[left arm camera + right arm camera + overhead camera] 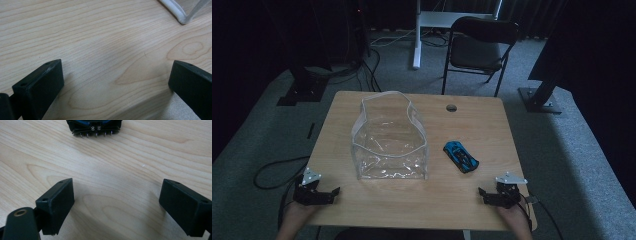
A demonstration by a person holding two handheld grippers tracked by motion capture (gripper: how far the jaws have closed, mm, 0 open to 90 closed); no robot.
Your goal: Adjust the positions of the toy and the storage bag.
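A clear plastic pouch [389,142] stands open-topped on the wooden table [377,205], left of centre. A blue toy car [460,156] lies to its right, angled toward the front right. My left gripper [318,195] rests near the table's front left corner, open and holding nothing. Near the front right corner my right gripper [497,196] also stands open, empty. In the right gripper view the car's rear end [94,127] sits just beyond the wide-apart jaws. The left gripper view catches the pouch's white-edged corner [180,13] at the upper right, past that gripper's [116,77] spread jaws.
A small round grommet [451,107] is set in the table near its far edge. A black folding chair [479,47] and a white desk leg [416,37] stand on the grey carpet behind the table. Cables run along the floor at the left.
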